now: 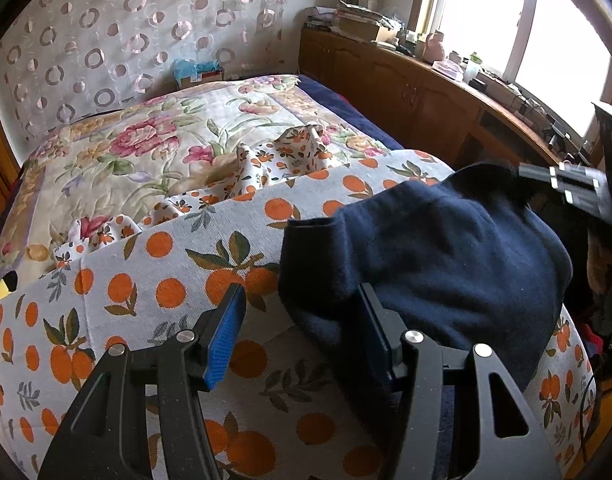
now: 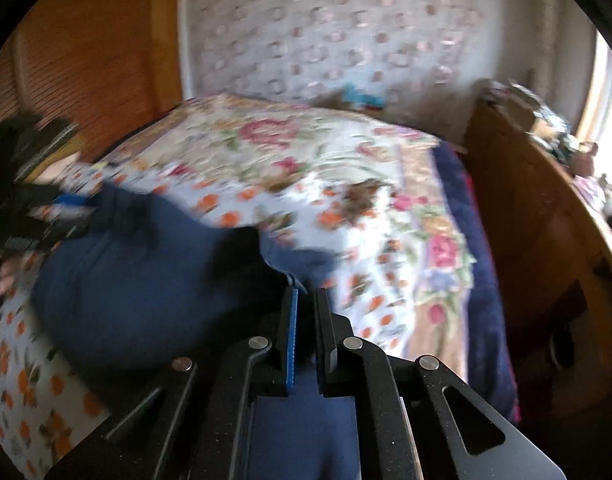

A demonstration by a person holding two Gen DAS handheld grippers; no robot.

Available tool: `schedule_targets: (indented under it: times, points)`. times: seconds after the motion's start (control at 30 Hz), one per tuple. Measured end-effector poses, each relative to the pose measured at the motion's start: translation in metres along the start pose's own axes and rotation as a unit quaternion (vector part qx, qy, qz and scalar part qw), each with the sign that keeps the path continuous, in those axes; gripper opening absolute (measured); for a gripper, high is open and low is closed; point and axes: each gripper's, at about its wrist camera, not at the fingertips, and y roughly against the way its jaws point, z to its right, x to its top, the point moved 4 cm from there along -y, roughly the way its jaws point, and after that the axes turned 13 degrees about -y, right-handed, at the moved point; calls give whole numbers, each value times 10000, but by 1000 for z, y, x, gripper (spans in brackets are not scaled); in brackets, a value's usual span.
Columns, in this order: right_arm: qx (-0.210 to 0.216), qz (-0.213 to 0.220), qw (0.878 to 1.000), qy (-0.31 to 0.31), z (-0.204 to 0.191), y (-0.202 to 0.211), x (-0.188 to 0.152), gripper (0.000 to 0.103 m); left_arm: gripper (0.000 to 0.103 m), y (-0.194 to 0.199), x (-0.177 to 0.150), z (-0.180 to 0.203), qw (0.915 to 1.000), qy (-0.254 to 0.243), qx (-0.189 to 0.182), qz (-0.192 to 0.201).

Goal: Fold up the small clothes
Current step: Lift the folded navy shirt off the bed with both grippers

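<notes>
1. Right now my left hand-held gripper (image 1: 302, 332) stands about half open over the bed (image 1: 226, 128), its blue pads (image 1: 226, 336) apart.
2. One edge of the navy garment (image 1: 445, 256) lies against the inner face of its right finger; the left pad is clear of the cloth, with the orange-print cover (image 1: 154, 280) showing between the fingers. I do not see the pads pressing on anything.
3. My right hand-held gripper (image 2: 306, 308) has its fingers nearly together, and the garment (image 2: 138, 288) runs up between them; its dark blue fabric also shows below the fingers. I read that as a pinch on the garment's edge.
4. In the left wrist view the right hand-held gripper (image 1: 573, 188) shows at the far right, at the top edge of the garment.
5. The garment lies bunched on the cover at the near end of the bed, with a rounded opening at its left side in the left wrist view.
6. Beyond it a floral quilt (image 1: 166, 136) covers the bed, and a small crumpled piece of orange-print cloth (image 1: 302, 144) sits on it.
7. The right wrist view is blurred; the left hand-held gripper (image 2: 72, 208) appears at its left edge, touching the garment.
8. A wooden cabinet (image 1: 385, 76) runs under the window, cluttered on top.
</notes>
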Motion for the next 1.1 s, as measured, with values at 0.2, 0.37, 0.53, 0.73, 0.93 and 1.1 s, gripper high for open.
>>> schedule_targets:
  times: [0.2, 0.37, 0.53, 0.73, 0.93, 1.1]
  points:
    - [-608, 257, 9967, -463, 41, 3, 24, 29, 57, -5, 0, 0, 9999, 55, -69, -51]
    - [-449, 139, 9969, -630, 44, 9, 11, 74, 57, -9, 0, 0, 9997, 121, -170, -84]
    - [-36, -310, 9951, -937, 37, 8, -19, 76, 58, -10, 0, 0, 9997, 143, -198, -32]
    - [438, -721, 9854, -1479, 46, -12, -20, 76, 58, -11, 2, 1, 9997, 121, -216, -9]
    - [711, -897, 9791, -1679, 56, -24, -11, 76, 41, -14, 7, 6, 9986, 163, -489, 80]
    - [1033, -969, 9723, -1858, 62, -30, -17, 62, 23, -12, 8, 6, 9974, 256, -656, 146]
